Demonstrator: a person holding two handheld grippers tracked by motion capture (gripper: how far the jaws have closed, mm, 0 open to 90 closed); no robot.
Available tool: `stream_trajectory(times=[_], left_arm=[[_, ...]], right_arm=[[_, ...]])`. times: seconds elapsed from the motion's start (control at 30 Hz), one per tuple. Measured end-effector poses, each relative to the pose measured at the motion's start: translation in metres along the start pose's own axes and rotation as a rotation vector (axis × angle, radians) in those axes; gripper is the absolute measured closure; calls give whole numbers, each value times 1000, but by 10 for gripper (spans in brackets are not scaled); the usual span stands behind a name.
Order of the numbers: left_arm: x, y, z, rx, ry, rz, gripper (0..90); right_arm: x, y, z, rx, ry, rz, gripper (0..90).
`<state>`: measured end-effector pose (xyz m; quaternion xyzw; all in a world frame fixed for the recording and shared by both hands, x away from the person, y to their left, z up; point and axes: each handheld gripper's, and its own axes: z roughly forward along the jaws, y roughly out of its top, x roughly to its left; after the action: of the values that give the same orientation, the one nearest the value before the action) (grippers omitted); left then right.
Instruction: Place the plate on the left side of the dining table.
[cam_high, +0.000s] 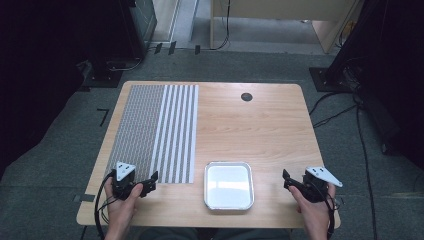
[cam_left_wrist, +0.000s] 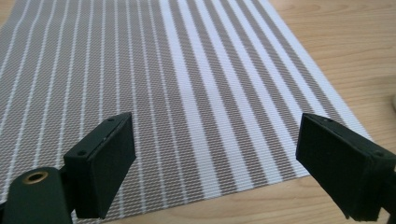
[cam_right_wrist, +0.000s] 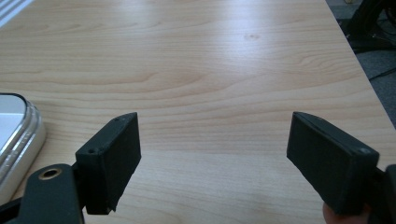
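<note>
1. The left hand-held gripper (cam_high: 150, 181) hangs jaws wide apart over the near edge of the grey-and-white striped woven placemat (cam_high: 155, 131). I'd drop low and pinch just that edge so it won't slide on the light wooden worktop (cam_high: 260, 125).
2. The right hand-held gripper (cam_high: 289, 178), right of the shiny rectangular foil tray (cam_high: 228, 185), is spread open too and holds nothing.
3. The placemat lies flat, left of the tray. Its long axis and stripes run from the near edge to the far edge.

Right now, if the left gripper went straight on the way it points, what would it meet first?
The left gripper, jaws wide open, points over the near edge of the striped placemat. Going straight on, it would probably meet that mat first; its height above it is unclear.
</note>
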<state>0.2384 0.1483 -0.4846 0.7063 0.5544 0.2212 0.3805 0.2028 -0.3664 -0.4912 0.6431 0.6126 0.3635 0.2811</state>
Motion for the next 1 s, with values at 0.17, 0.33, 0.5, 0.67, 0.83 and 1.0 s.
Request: stream_trajectory(times=[0.17,0.33,0.5,0.67,0.83,1.0], left_arm=[[-10,4,3,1,-21,6,120],[-23,13,8,-3,-39,18,120],[-35,18,12,-3,-52,30,120],[-47,20,19,12,-57,39,120],[-62,20,23,16,-81,40,120],[-78,18,25,13,-104,67,120]], right_arm=[[6,2,1,-2,16,7,166],[19,6,0,-22,44,2,167],[29,9,0,-26,48,-6,177],[36,9,2,-21,55,-11,180],[41,10,4,-27,61,-11,197],[48,10,3,-49,57,-15,226]])
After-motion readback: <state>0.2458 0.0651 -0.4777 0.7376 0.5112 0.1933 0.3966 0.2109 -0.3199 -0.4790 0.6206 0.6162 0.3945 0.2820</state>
